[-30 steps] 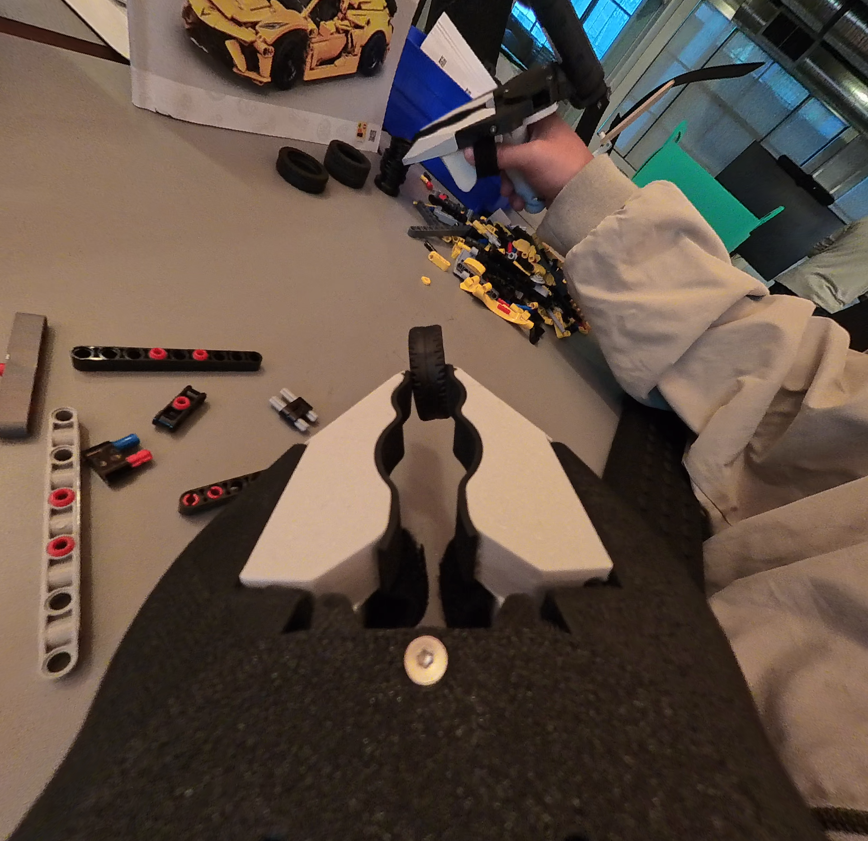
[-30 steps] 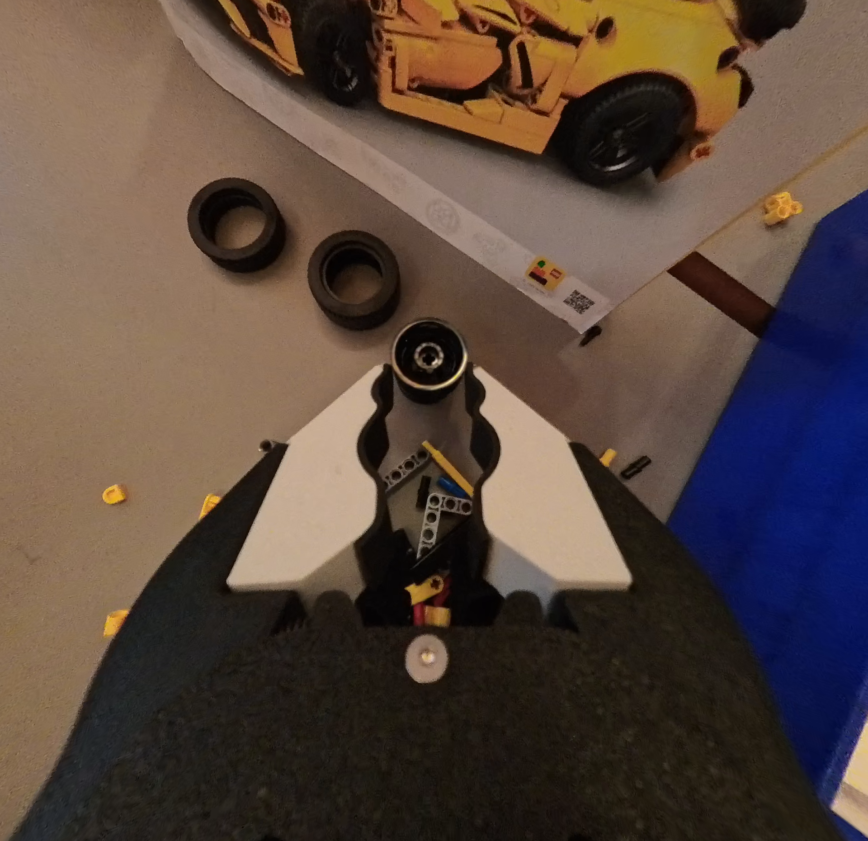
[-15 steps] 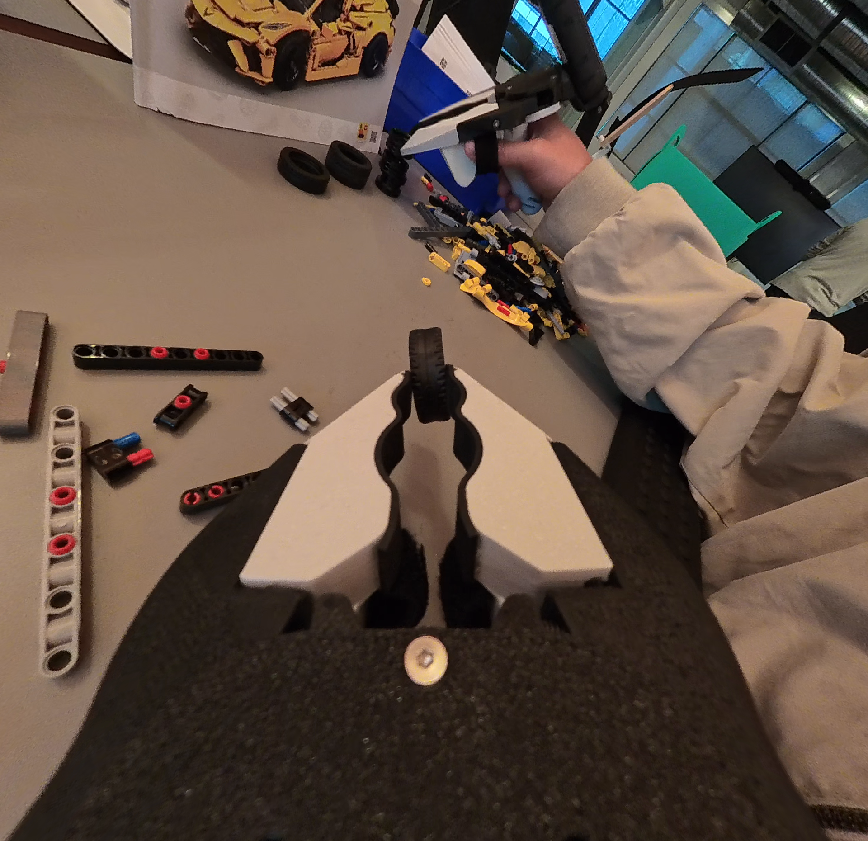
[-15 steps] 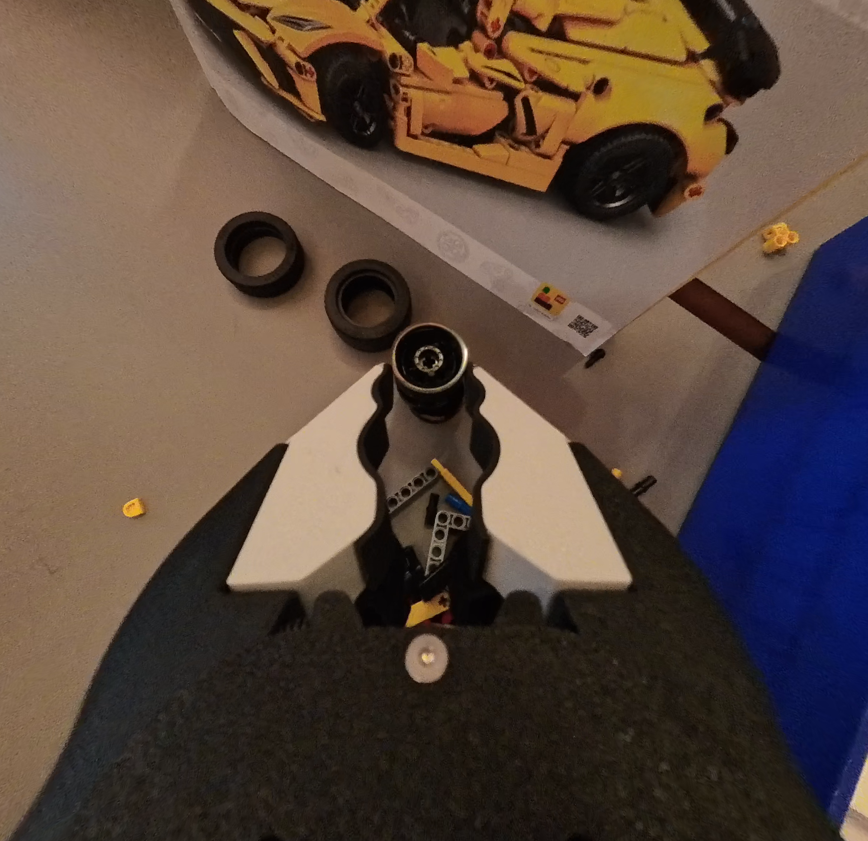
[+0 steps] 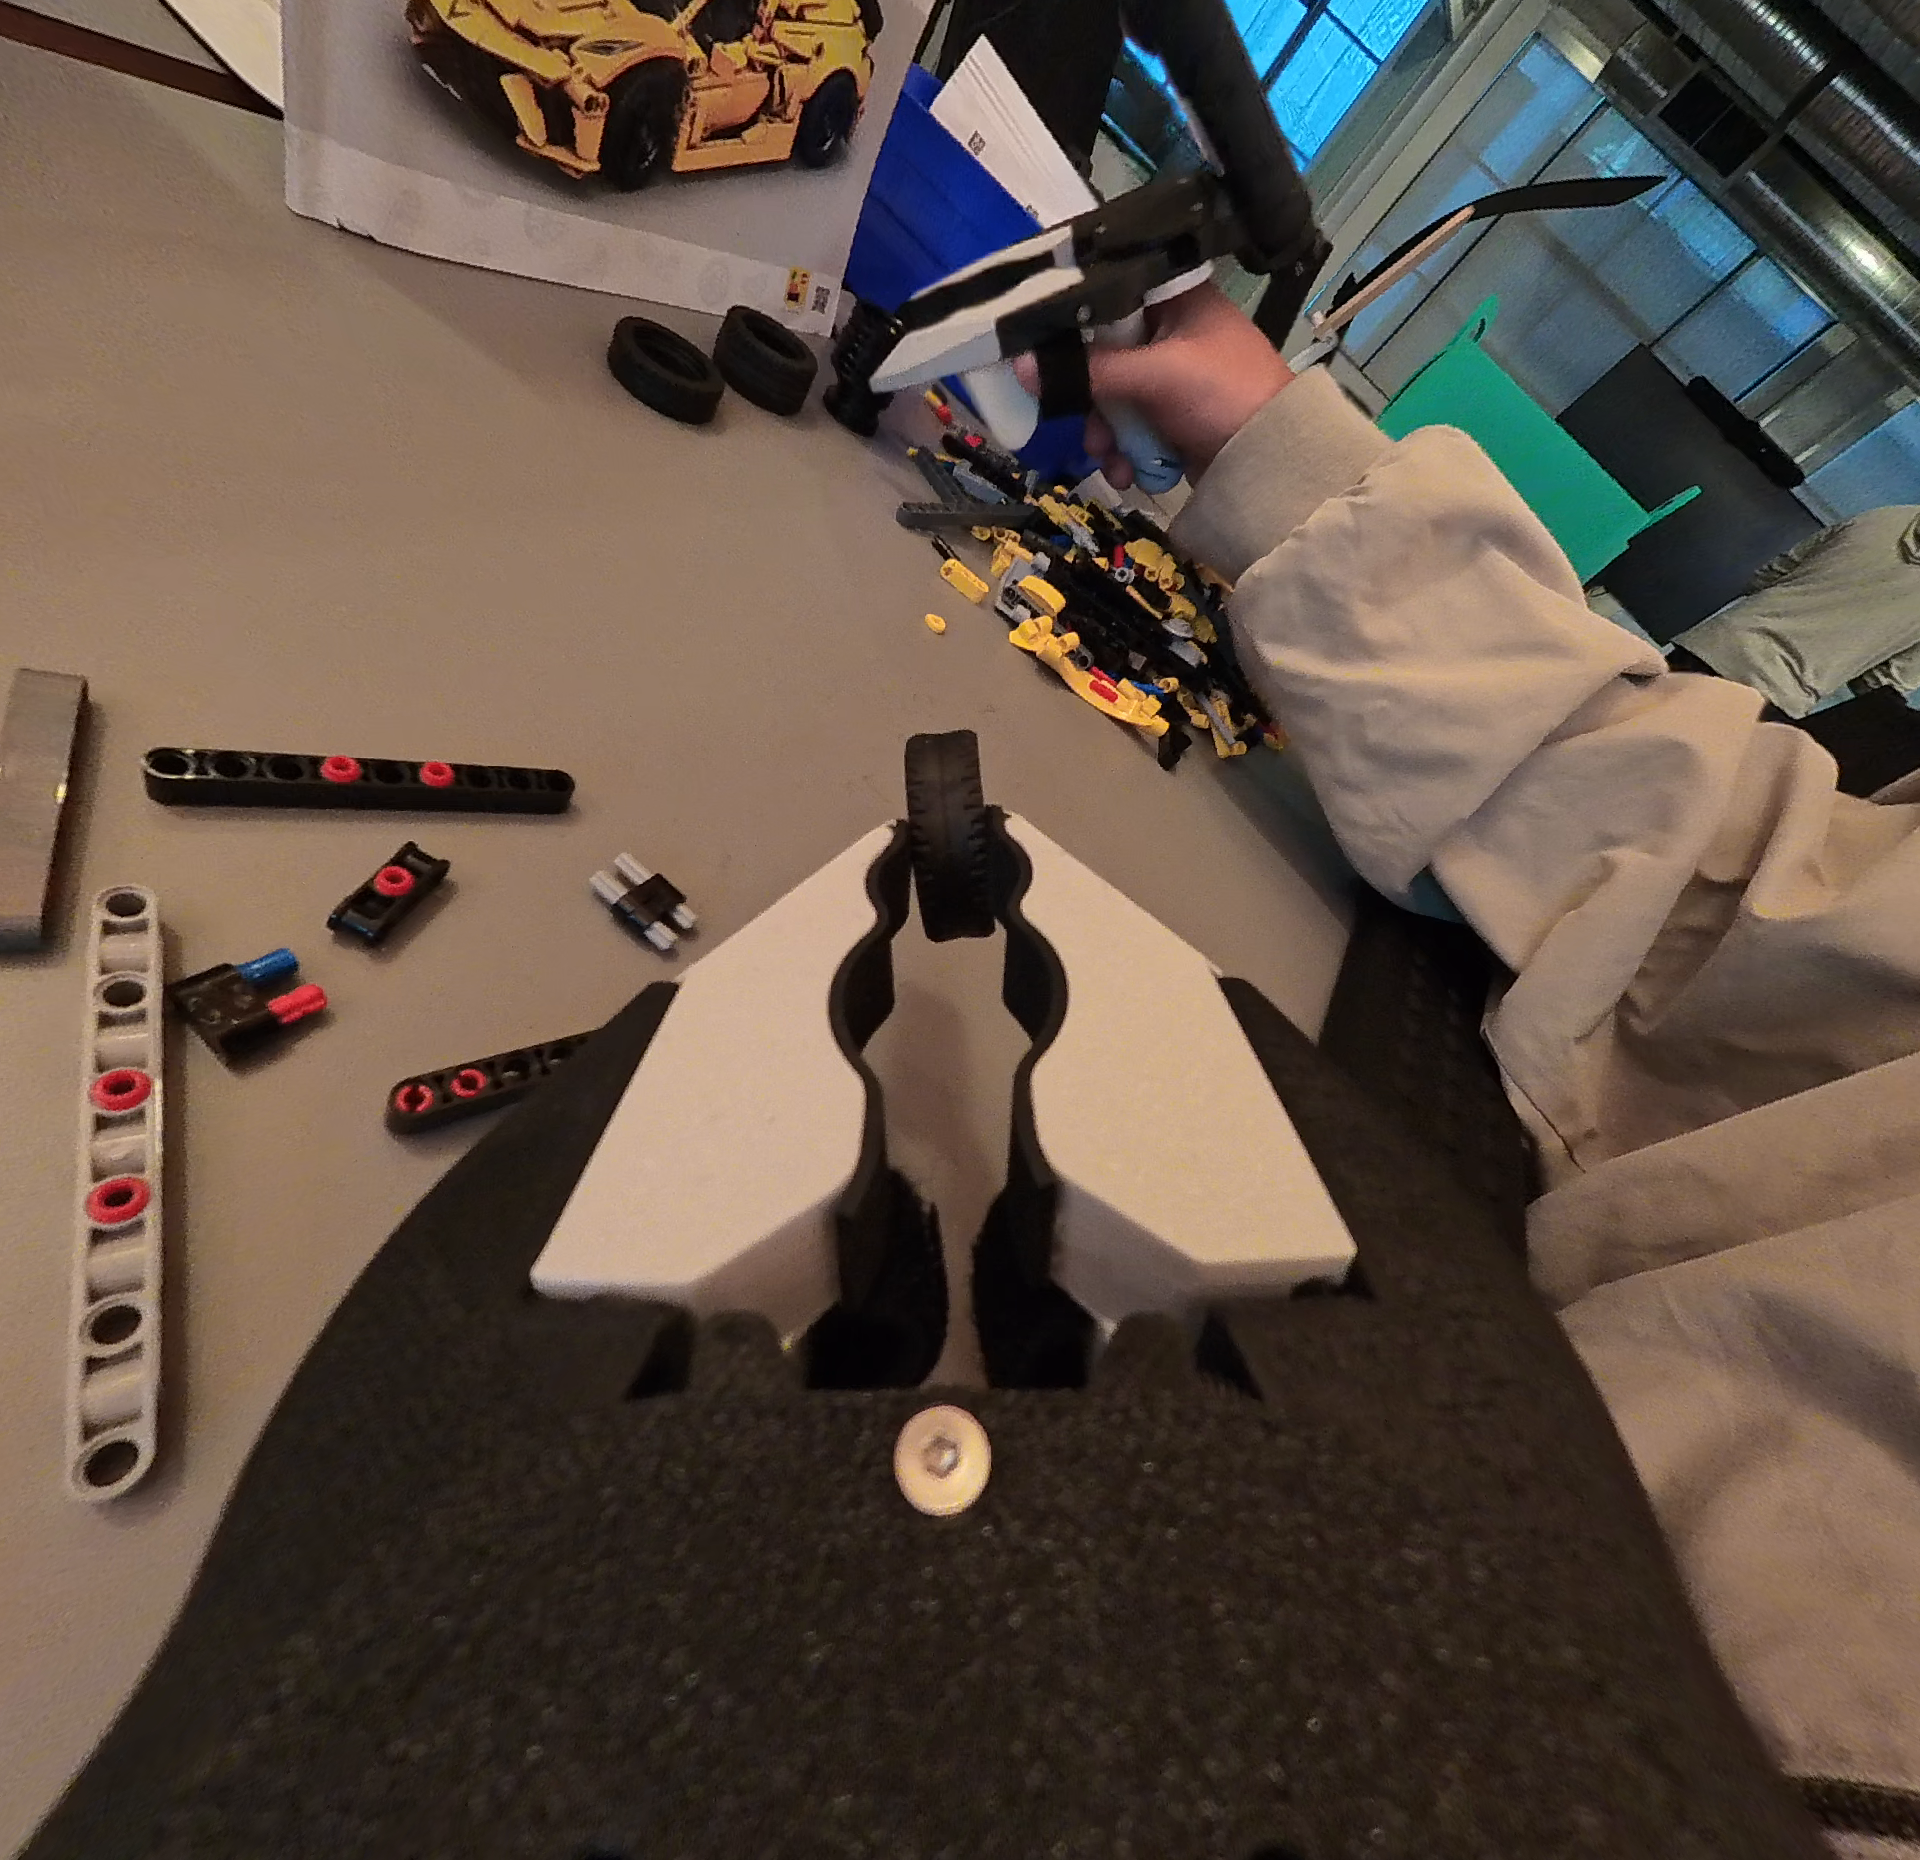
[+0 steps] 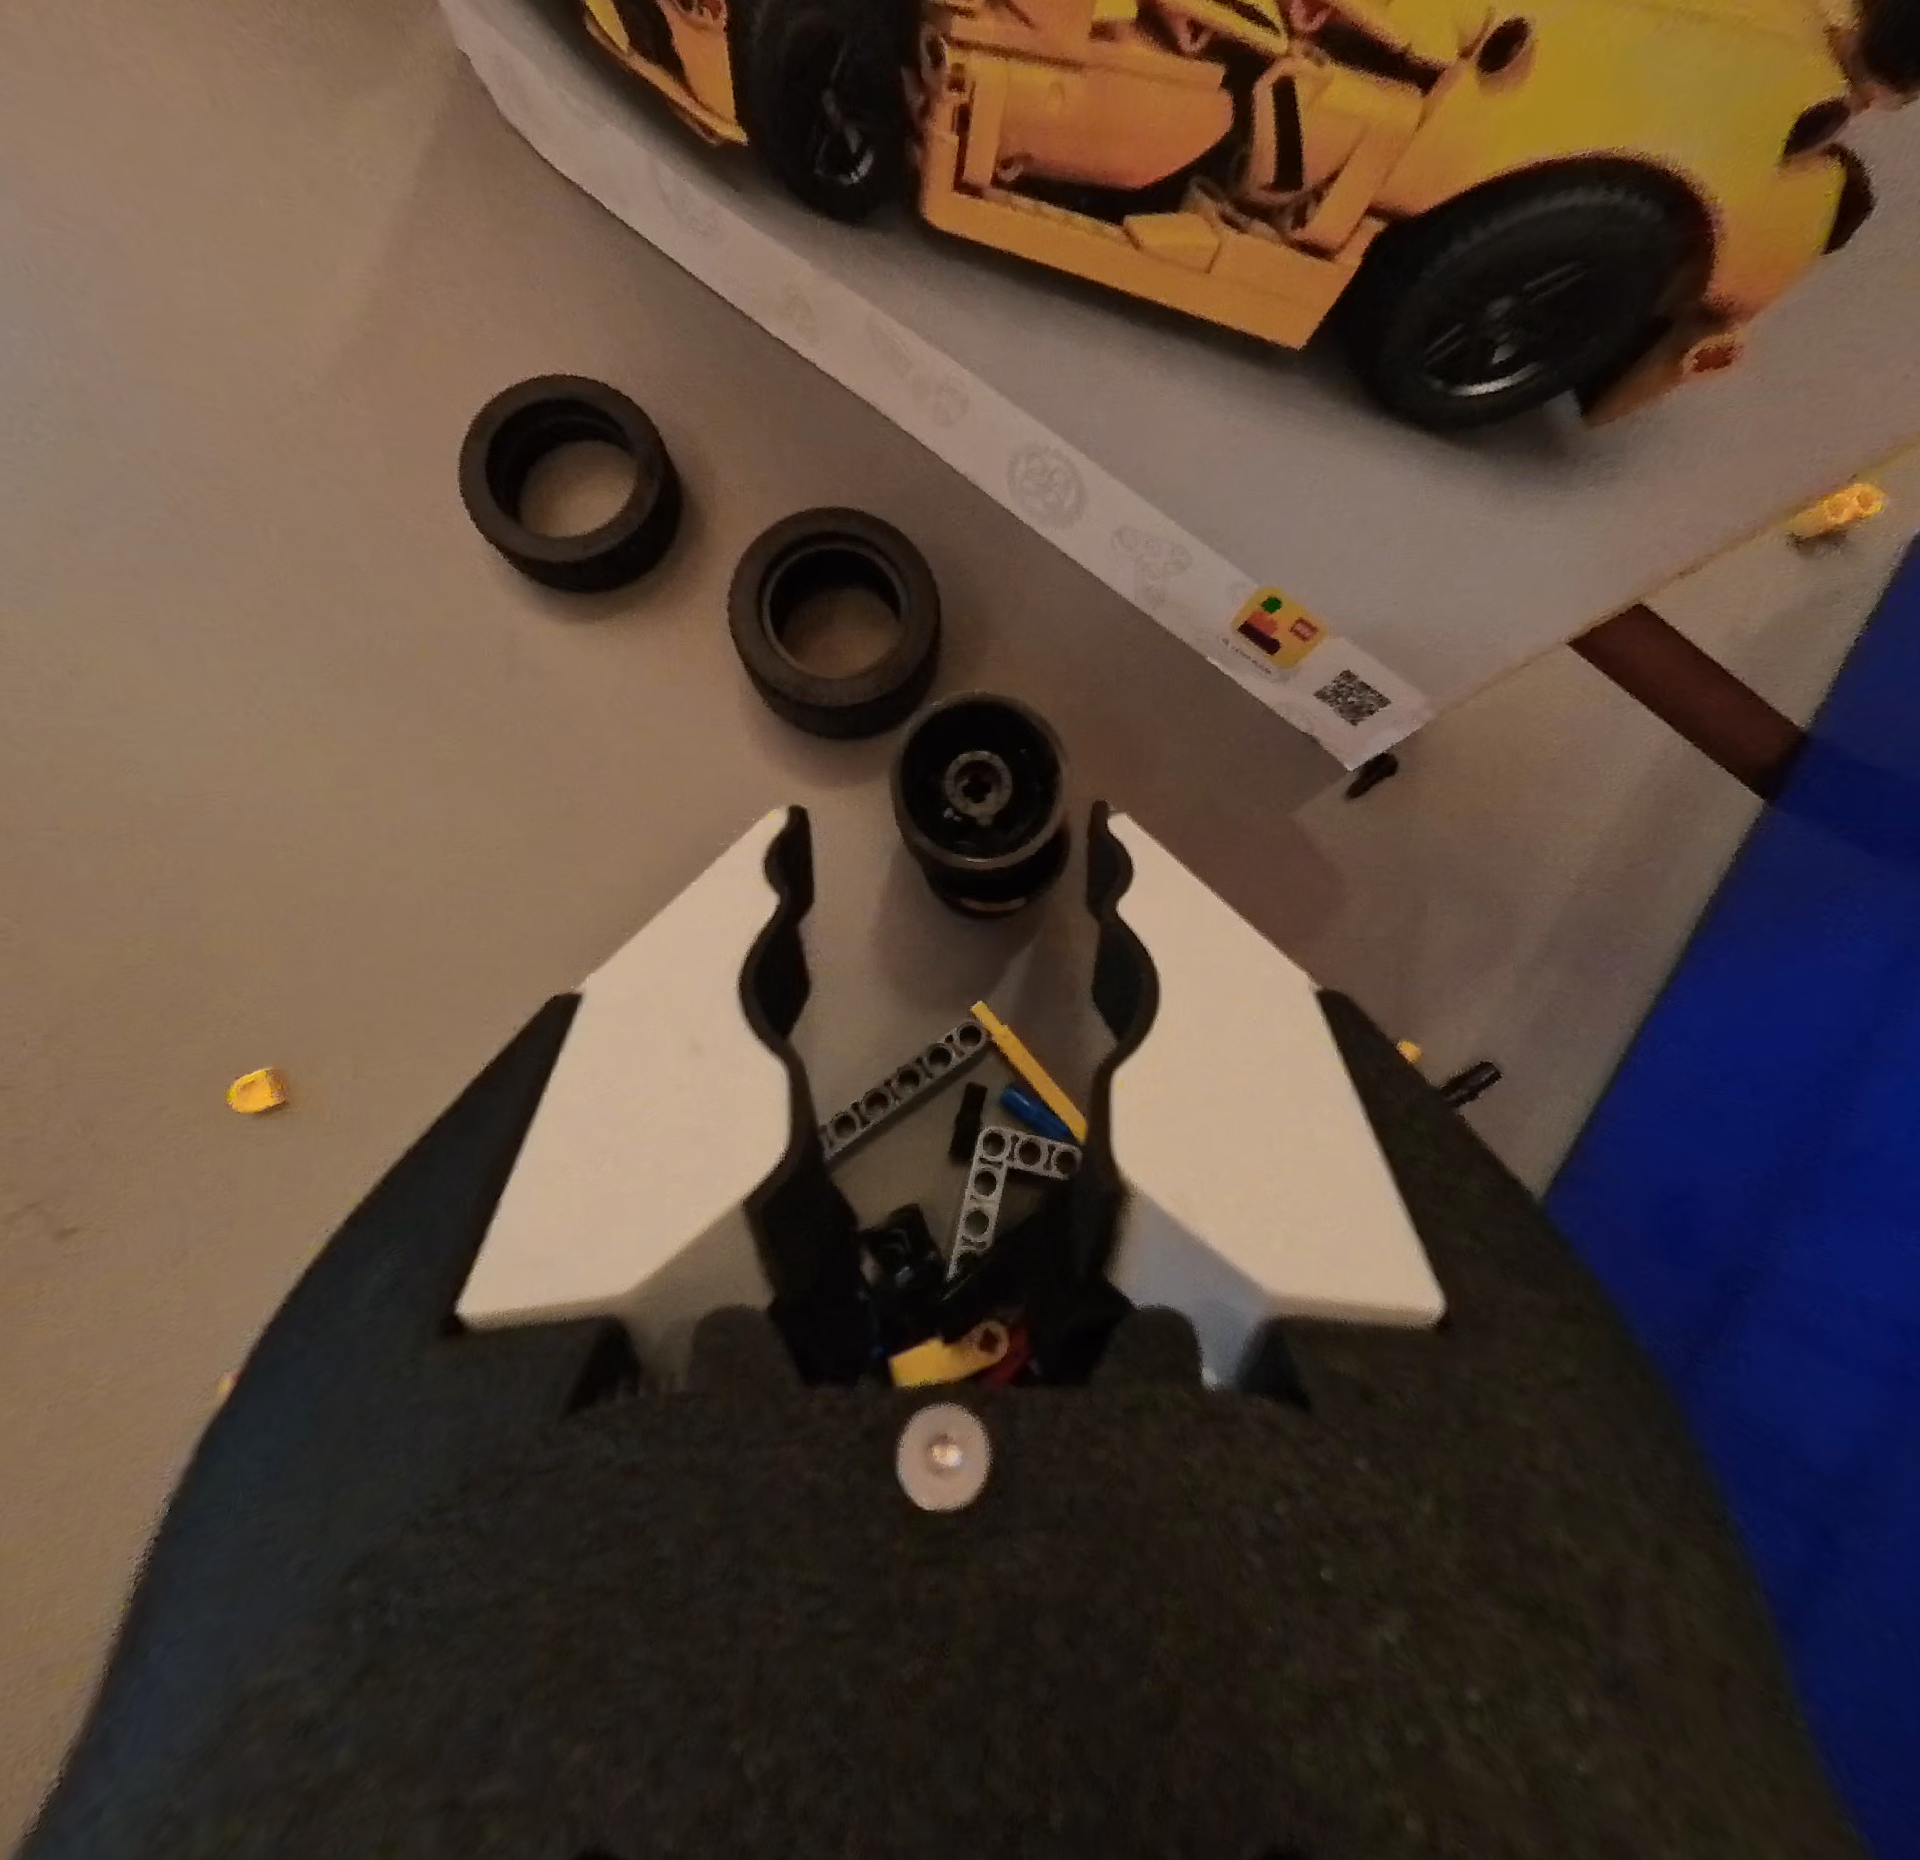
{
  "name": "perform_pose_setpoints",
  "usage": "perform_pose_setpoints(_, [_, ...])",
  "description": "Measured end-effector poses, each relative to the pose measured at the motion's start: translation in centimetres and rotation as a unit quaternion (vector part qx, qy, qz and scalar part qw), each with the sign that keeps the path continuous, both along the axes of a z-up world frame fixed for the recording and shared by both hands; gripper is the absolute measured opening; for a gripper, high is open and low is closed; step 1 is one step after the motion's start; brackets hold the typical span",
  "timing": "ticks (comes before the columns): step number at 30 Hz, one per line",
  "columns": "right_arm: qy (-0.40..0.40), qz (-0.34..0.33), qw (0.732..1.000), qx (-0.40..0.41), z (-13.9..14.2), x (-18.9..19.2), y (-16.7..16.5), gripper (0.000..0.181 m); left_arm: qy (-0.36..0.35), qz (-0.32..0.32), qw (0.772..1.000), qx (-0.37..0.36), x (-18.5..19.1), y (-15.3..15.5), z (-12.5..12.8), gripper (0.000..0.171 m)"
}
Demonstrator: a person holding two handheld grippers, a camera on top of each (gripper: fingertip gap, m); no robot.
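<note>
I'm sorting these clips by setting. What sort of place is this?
Probably a work table in an office or lab-like hall. It holds a pile of toy building parts, loose tyres and a booklet picturing a yellow car. Beyond the table are tall glass walls.

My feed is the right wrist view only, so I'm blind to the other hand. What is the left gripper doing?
Observer: The left gripper is shut on a black tyre, held on edge between its fingertips.
Operator: Anything lying near it?
Observer: To its left lie a black beam and a grey beam, both with red pins.
Operator: I glimpse a few loose parts. Where does that pile end?
Observer: The pile of yellow and black parts runs back under the person's beige sleeve.
</note>
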State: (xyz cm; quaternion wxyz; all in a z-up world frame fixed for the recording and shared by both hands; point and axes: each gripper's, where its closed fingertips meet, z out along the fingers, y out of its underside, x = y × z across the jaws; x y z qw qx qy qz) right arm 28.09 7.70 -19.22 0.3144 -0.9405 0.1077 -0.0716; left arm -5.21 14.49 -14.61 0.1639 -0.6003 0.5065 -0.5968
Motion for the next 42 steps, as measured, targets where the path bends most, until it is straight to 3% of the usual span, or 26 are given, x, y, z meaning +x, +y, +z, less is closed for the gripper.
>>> perform_pose_setpoints(4, [-0.018,-0.005,1.000,0.016,0.4,0.4,0.5,0.032,0.000,0.003,1.000,-0.001,0.0,0.1,0.0,0.014])
perform_pose_setpoints(15, [-0.044,-0.010,0.999,0.019,2.0,0.7,0.5,0.031,0.000,0.000,1.000,-0.007,0.0,0.0,0.1,0.014])
perform_pose_setpoints(31, [-0.013,-0.011,1.000,0.011,0.6,0.5,0.6,0.032,0.000,0.001,1.000,-0.008,0.0,0.1,0.1,0.014])
perform_pose_setpoints(42, [-0.023,-0.005,1.000,-0.005,-0.1,0.6,0.6,0.043,0.001,0.000,1.000,-0.011,0.0,0.1,0.1,0.014])
